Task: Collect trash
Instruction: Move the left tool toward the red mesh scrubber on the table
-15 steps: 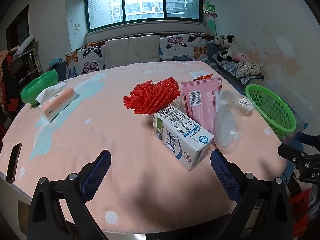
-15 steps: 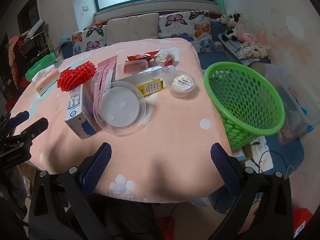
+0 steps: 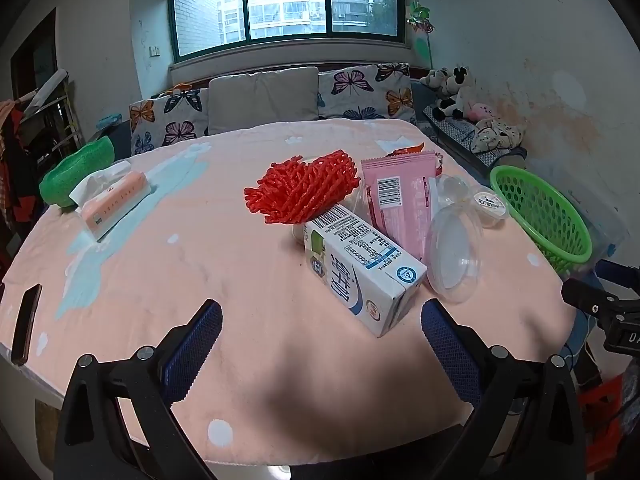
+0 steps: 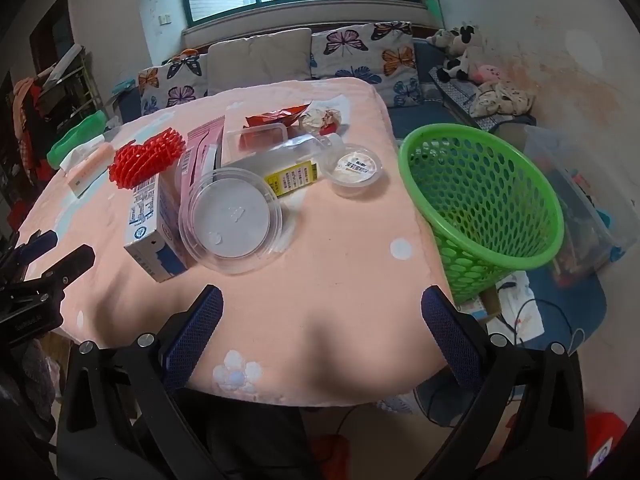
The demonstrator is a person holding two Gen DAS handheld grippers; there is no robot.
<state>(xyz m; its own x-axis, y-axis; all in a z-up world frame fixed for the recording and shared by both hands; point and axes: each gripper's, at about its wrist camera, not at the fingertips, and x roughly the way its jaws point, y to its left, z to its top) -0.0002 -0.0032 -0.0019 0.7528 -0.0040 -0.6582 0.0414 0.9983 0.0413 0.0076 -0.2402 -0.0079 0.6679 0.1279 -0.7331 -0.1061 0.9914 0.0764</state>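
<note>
Trash lies on the pink-clothed table (image 3: 240,300): a white and blue milk carton (image 3: 360,268) on its side, a red foam net (image 3: 304,188), a pink wrapper (image 3: 400,204), a clear round lid (image 3: 454,256) and a small sealed cup (image 3: 488,202). The right wrist view shows the carton (image 4: 150,224), lid (image 4: 230,220), a clear bottle (image 4: 296,164), the cup (image 4: 354,168) and a green mesh basket (image 4: 484,200) beside the table. My left gripper (image 3: 320,336) is open and empty, just short of the carton. My right gripper (image 4: 320,328) is open and empty over the table's near edge.
A tissue pack (image 3: 114,200) and a green bowl (image 3: 76,170) sit at the table's far left. A dark phone (image 3: 26,322) lies at the left edge. A sofa with butterfly cushions (image 3: 264,100) stands behind. The basket (image 3: 540,216) shows at the right.
The left gripper has edged slightly toward the carton. The right wrist view has shifted a little. Nothing on the table has moved.
</note>
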